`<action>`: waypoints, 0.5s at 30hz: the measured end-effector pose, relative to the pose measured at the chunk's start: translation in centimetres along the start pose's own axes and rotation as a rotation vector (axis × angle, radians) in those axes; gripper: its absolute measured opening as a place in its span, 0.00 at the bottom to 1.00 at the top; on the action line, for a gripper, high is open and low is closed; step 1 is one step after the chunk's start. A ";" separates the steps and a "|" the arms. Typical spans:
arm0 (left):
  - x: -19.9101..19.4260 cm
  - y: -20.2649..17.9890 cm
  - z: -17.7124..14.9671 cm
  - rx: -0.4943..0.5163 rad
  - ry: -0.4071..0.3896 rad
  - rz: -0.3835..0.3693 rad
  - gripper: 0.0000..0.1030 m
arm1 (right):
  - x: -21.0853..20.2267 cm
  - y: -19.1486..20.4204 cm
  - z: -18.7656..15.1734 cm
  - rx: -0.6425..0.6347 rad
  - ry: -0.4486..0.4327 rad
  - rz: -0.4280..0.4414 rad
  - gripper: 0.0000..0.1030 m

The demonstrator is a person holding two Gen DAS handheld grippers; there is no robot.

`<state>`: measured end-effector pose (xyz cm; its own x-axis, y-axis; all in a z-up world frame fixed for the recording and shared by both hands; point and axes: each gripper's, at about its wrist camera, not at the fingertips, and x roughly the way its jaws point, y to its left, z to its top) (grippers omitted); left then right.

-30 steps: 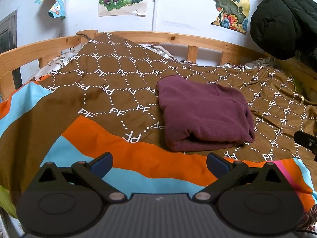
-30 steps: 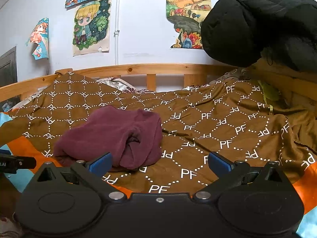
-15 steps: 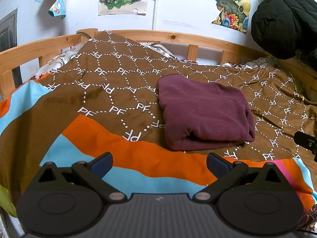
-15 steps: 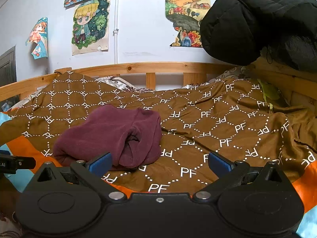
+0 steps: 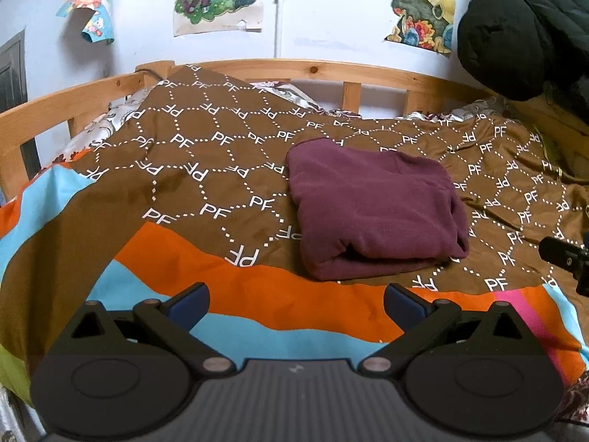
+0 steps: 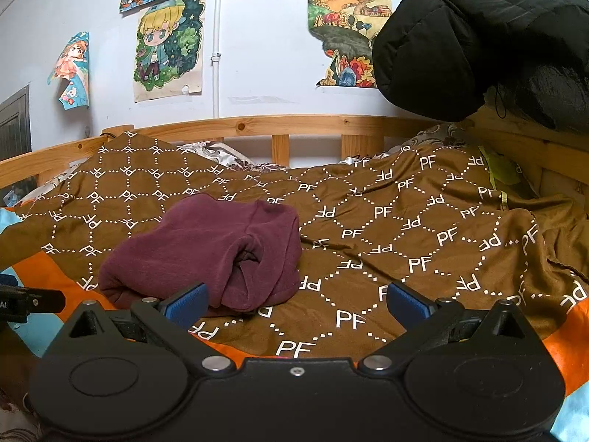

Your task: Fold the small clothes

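Note:
A folded maroon garment [image 5: 371,210] lies on the brown patterned bedspread [image 5: 206,169], its thick folded edge toward me. My left gripper [image 5: 296,304] is open, held back from the garment over the orange and blue stripes, with nothing between its blue pads. In the right wrist view the same maroon garment [image 6: 210,250] sits ahead and to the left. My right gripper [image 6: 296,300] is open and empty, its left pad just in front of the garment's near edge. Each gripper's tip shows at the edge of the other's view.
A wooden bed rail [image 5: 331,73] runs along the far side and the left. A black padded jacket [image 6: 478,37] hangs at the upper right. Posters [image 6: 169,48] cover the white wall. The bedspread [image 6: 423,235] spreads wide to the right of the garment.
Both grippers have drifted very slightly; the garment lies as it did and both jaws stay open.

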<state>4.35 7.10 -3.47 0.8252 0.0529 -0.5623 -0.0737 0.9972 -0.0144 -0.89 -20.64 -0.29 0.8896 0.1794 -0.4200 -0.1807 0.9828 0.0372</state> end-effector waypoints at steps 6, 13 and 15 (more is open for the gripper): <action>0.1 0.0 0.1 -0.003 0.011 0.008 0.99 | 0.1 0.1 -0.1 -0.004 0.002 0.002 0.99; 0.1 0.2 0.0 -0.006 0.018 0.010 0.99 | 0.3 0.2 -0.2 -0.002 0.016 0.008 0.99; 0.2 0.3 0.0 -0.008 0.026 0.009 0.99 | 0.4 0.1 -0.3 0.009 0.024 0.009 0.99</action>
